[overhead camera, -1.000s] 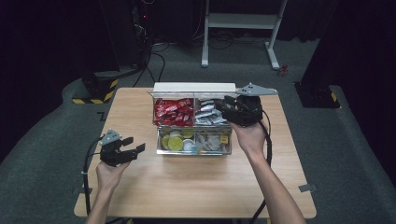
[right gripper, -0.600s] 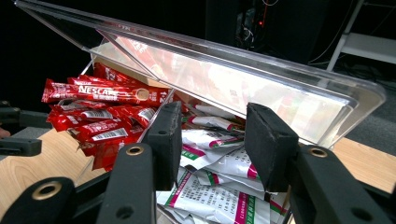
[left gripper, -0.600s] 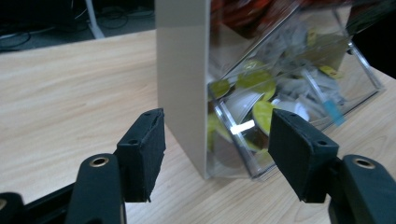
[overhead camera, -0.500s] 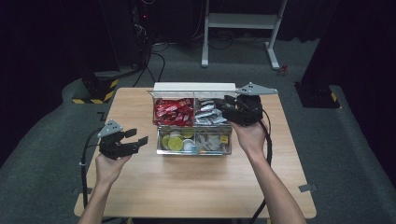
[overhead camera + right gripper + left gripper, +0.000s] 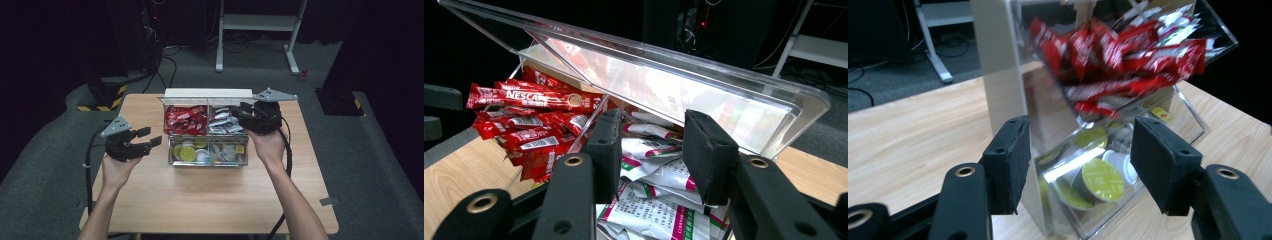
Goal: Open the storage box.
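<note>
Clear organizer box point(image 5: 208, 135), wooden table point(image 5: 200, 195), grey carpet point(image 5: 45, 165), dark room

floor point(image 5: 380, 165): grey carpet around the wooden table point(image 5: 210, 200)
white frame point(image 5: 260, 30): beyond the table
light: dim, dark surroundings

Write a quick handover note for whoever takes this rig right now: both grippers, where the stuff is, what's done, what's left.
Left gripper: open, nothing between the jaws, held above the table left of the clear organizer box; its jaws have just been closing.
Right gripper: over the back right compartment, jaws open around the white sachets, closing in; no grip confirmed.
Box: lid up; red stick packs back left, green-lidded capsules front left.
Done: nothing visibly out of the box.
Left: probably close on a sachet and lift it out.
</note>
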Action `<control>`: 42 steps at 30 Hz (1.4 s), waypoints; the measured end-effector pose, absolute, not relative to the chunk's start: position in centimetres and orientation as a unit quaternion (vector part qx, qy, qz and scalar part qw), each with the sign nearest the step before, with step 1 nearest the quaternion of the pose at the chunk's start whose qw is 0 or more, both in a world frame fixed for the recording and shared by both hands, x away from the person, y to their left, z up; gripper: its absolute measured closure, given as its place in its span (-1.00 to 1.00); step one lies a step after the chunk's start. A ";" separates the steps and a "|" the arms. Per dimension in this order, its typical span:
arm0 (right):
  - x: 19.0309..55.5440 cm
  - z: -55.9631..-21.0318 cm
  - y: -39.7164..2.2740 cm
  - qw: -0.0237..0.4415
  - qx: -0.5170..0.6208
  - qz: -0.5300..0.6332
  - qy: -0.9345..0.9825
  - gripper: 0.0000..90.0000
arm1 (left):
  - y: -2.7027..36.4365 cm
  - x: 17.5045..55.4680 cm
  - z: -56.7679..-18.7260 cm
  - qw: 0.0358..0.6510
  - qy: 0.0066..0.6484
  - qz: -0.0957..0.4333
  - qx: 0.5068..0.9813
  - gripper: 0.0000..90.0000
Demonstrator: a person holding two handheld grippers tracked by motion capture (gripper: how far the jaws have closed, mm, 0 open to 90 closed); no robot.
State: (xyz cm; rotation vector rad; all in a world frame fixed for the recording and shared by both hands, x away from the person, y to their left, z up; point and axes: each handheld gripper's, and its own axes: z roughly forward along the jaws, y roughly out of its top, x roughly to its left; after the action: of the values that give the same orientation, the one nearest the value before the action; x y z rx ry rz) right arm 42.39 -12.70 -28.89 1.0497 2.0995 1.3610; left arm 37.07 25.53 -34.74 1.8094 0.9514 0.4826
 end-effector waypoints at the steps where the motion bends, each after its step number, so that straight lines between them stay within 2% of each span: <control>1: 42.4 -28.9 -12.7 0.211 0.380 0.489 0.756 0.33 | 25.3 37.2 -34.4 0.500 0.390 0.196 0.748 -0.08; 11: 42.4 -28.8 -12.7 0.210 0.379 0.489 0.758 0.34 | 23.8 38.2 -32.8 0.505 0.382 0.193 0.749 -0.04; 23: 42.5 -28.8 -12.8 0.209 0.378 0.488 0.759 0.34 | 21.7 40.4 -32.2 0.491 0.385 0.189 0.758 0.10; 32: 42.5 -28.8 -12.8 0.210 0.376 0.488 0.759 0.35 | 20.7 41.2 -32.1 0.481 0.382 0.189 0.766 0.31; 38: 42.6 -28.8 -12.7 0.210 0.376 0.485 0.761 0.35 | 19.8 41.6 -31.7 0.480 0.372 0.188 0.772 0.57; 42: 42.5 -28.9 -12.7 0.209 0.378 0.485 0.761 0.35 | 19.2 41.8 -31.6 0.475 0.369 0.188 0.776 0.61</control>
State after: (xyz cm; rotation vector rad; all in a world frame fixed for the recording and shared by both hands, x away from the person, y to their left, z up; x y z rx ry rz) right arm 42.53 -12.73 -28.87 1.0514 2.1171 1.3485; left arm 41.78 19.23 -31.56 1.8986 0.9025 0.4587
